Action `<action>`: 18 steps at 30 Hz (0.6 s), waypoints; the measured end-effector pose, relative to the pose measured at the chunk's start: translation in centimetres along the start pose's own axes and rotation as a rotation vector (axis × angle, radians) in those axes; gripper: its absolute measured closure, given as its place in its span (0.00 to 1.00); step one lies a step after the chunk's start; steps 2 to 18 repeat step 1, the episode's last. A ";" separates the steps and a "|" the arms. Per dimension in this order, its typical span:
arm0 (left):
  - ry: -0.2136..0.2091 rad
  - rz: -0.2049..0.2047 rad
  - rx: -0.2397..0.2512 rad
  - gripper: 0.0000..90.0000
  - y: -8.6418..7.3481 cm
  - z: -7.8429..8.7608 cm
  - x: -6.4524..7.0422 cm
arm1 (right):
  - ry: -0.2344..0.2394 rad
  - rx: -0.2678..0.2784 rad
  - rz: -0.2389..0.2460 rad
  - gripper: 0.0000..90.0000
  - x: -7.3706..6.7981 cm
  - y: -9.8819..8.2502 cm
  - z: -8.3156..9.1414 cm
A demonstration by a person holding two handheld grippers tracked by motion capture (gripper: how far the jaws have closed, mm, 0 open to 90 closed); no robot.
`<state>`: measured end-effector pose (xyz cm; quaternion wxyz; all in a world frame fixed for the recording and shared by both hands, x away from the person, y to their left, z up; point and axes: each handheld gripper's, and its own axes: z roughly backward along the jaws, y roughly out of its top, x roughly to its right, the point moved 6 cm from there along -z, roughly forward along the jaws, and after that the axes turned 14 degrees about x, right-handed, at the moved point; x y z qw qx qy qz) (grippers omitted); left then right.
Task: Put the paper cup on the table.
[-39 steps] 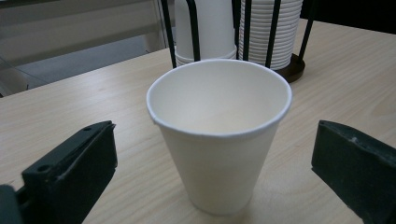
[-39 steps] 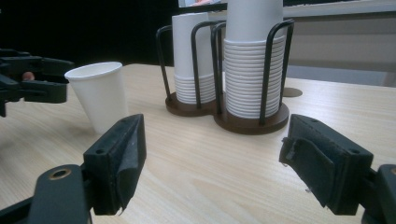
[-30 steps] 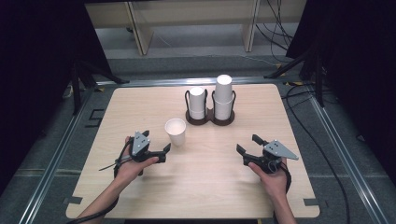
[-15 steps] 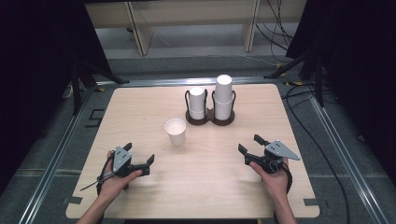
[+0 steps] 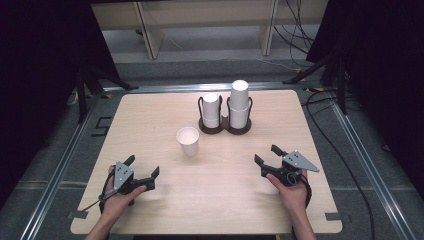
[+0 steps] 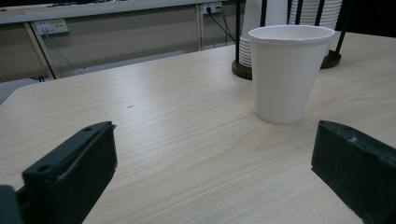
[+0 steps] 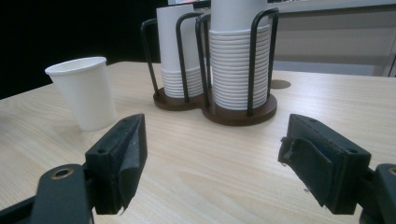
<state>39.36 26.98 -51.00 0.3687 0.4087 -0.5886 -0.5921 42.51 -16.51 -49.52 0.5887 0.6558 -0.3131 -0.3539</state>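
Pulled back toward table's near edge, away from white paper cup [image 5: 188, 141]: left gripper [image 5: 142, 169], jaws wide, empty. Cup upright ahead of its fingertips, well apart, w/ dark wire cup rack [image 5: 225, 123] behind. Right gripper [image 5: 267, 154] open, empty. Looks released; placement prob done.

A lab or test room is shown. A bare wooden table [image 5: 150, 125] is set on a grey floor [image 5: 50, 165] with metal rails [image 5: 365, 165]. Dark curtains [image 5: 380, 60] are hung at both sides. Loose cables [image 5: 300, 30] and wall sockets [image 6: 51, 25] are seen behind.
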 end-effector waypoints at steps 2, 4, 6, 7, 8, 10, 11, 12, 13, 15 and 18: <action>-0.004 0.002 0.017 0.00 0.0 -0.2 0.1 | -0.006 -0.012 -0.002 0.25 0.1 -0.1 0.1; -0.004 0.002 0.017 0.00 0.0 -0.2 0.1 | -0.006 -0.012 -0.002 0.25 0.1 -0.1 0.1; -0.004 0.002 0.017 0.00 0.0 -0.2 0.1 | -0.006 -0.012 -0.002 0.25 0.1 -0.1 0.1; -0.004 0.002 0.017 0.00 0.0 -0.2 0.1 | -0.006 -0.012 -0.002 0.25 0.1 -0.1 0.1; -0.004 0.002 0.017 0.00 0.0 -0.2 0.1 | -0.006 -0.012 -0.002 0.25 0.1 -0.1 0.1; -0.004 0.002 0.017 0.00 0.0 -0.2 0.1 | -0.006 -0.012 -0.002 0.25 0.1 -0.1 0.1; -0.004 0.002 0.017 0.00 0.0 -0.2 0.1 | -0.006 -0.012 -0.002 0.25 0.1 -0.1 0.1; -0.004 0.002 0.017 0.00 0.0 -0.2 0.1 | -0.006 -0.012 -0.002 0.25 0.1 -0.1 0.1; -0.004 0.002 0.017 0.00 0.0 -0.2 0.1 | -0.006 -0.012 -0.002 0.25 0.1 -0.1 0.1; -0.004 0.002 0.017 0.00 0.0 -0.2 0.1 | -0.006 -0.012 -0.002 0.25 0.1 -0.1 0.1; -0.004 0.002 0.017 0.00 0.0 -0.2 0.1 | -0.006 -0.012 -0.002 0.25 0.1 -0.1 0.1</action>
